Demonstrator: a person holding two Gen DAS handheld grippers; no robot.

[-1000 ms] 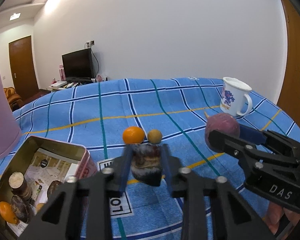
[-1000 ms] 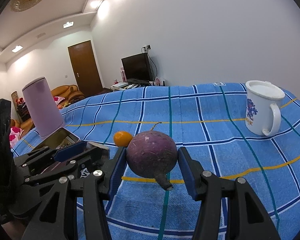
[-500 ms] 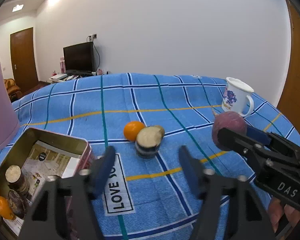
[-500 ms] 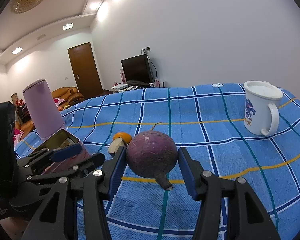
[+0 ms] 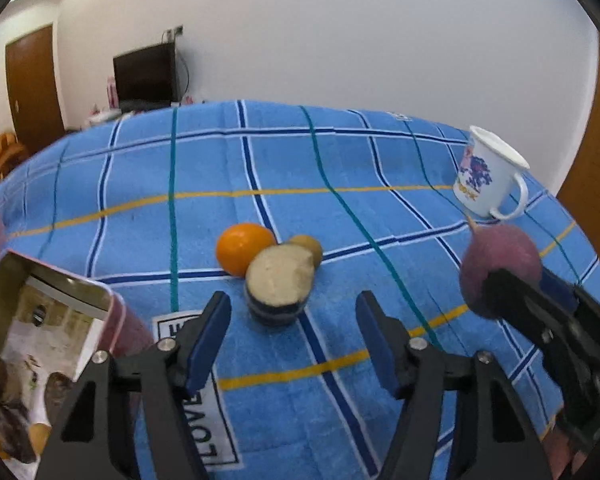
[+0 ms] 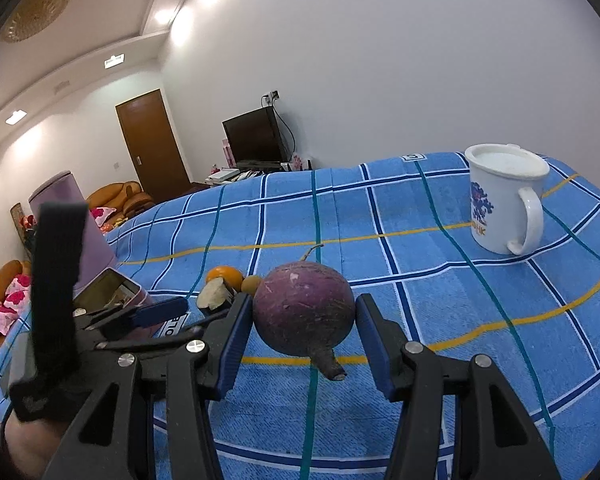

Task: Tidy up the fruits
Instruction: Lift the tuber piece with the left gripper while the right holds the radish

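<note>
Beyond my fingers (image 6: 236, 332) a plain white wall (image 6: 380, 60) fills the far side. Left of them I see a brown wooden door (image 6: 152, 144), a dark television (image 6: 254, 140) on a low stand, and orange sofas (image 6: 116, 196). Recessed ceiling lights (image 6: 114, 60) glow overhead, beside a round ceiling medallion (image 6: 36, 10).

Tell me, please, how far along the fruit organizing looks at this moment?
Partly done, it seems. The tin box already holds several pieces. In hand: the right gripper clamps the purple root. The left gripper holds nothing; its jaws are closing. Left on the blue cloth: the cut piece, the orange and the small brown fruit.
</note>
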